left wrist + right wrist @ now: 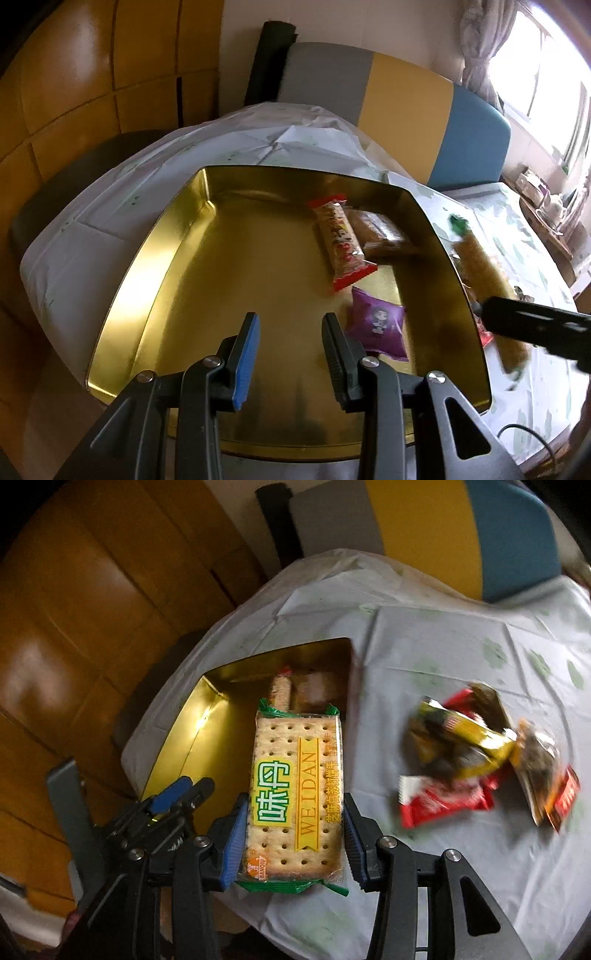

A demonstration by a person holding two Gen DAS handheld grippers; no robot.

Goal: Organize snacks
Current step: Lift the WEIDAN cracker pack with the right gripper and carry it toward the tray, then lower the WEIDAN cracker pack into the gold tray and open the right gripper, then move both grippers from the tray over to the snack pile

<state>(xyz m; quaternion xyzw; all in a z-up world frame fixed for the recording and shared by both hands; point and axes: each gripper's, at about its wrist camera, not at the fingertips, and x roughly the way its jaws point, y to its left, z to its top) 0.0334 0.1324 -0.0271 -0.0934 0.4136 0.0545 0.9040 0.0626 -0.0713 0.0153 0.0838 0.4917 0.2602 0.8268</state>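
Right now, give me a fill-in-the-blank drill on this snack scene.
1. The right gripper is shut on a packet of ____.
2. The purple packet lies inside the ____ tin.
3. The left gripper holds ____.
4. The loose snack pile lies on the ____.

Missing words: crackers; gold; nothing; tablecloth

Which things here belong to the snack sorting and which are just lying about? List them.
Part of the job:
gold tin
cracker pack in right gripper
red bar, brown pack, purple pouch in tin
loose snack pile

Lying about:
tablecloth
striped chair
curtain
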